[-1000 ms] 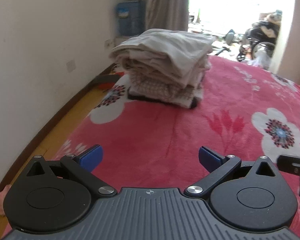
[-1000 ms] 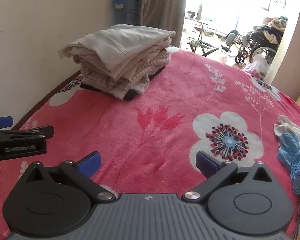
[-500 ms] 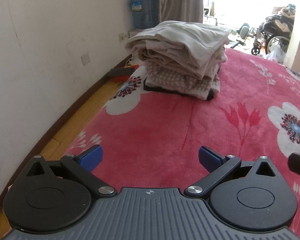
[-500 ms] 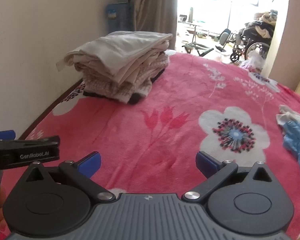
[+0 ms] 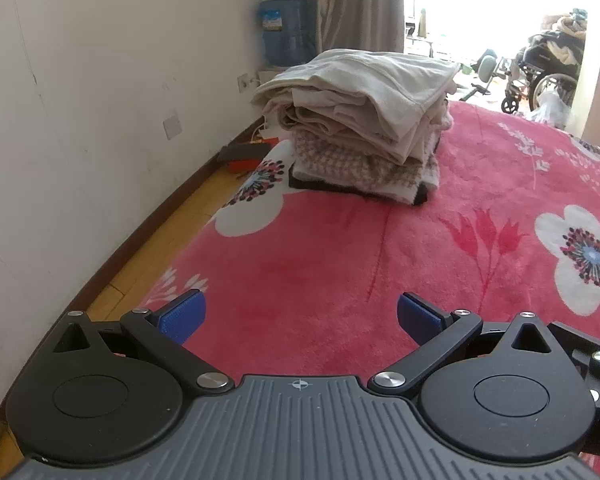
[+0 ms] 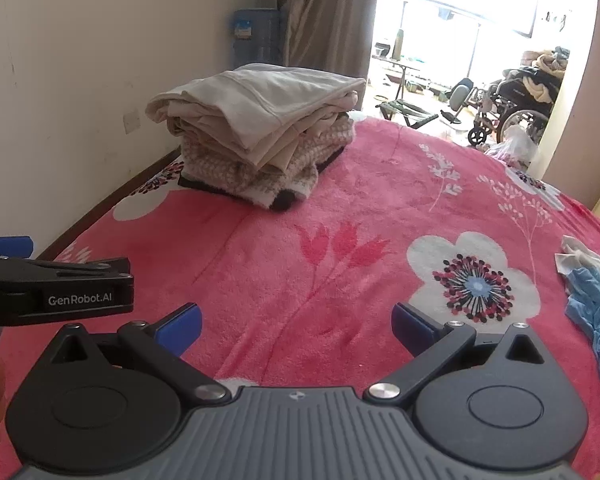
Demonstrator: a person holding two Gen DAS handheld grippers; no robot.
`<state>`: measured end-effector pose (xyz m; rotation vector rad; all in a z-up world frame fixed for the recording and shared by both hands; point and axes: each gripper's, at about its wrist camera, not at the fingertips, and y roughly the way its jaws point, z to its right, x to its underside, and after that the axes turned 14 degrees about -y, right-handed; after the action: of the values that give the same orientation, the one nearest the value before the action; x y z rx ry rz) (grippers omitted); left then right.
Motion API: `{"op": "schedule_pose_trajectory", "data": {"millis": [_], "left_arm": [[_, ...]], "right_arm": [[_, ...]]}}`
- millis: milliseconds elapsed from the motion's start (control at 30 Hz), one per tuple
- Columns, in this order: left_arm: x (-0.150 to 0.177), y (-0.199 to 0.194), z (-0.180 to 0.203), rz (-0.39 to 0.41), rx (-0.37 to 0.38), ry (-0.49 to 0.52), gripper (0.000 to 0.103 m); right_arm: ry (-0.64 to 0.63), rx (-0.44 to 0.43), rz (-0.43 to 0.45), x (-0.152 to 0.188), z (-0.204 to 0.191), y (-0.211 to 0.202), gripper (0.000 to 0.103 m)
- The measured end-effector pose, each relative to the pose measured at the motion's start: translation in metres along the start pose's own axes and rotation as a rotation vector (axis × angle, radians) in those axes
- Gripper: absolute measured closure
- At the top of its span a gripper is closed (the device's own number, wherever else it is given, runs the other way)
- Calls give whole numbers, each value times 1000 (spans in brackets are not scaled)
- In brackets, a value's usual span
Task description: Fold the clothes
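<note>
Pink floral blanket (image 6: 380, 200) under folded clothes stack (image 6: 260, 128); water jug (image 5: 286, 30) beyond.

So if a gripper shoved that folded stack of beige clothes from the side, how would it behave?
The folded stack of beige clothes would probably shear, not slide whole: its soft layers sit unevenly, with the top cream garment overhanging. The fluffy pink floral blanket likely grips the bottom layer, so the upper pieces may slump off.
</note>
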<state>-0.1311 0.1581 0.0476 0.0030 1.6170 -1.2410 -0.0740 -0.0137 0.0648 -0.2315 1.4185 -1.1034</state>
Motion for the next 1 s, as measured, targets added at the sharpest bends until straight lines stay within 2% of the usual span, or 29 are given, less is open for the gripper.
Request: {"op": "schedule_pose_trajectory", "data": {"millis": [1000], "left_arm": [[3,-3,0,-4,6,5,0]], "right_arm": [[0,14,-27,1,-4,3,0]]}}
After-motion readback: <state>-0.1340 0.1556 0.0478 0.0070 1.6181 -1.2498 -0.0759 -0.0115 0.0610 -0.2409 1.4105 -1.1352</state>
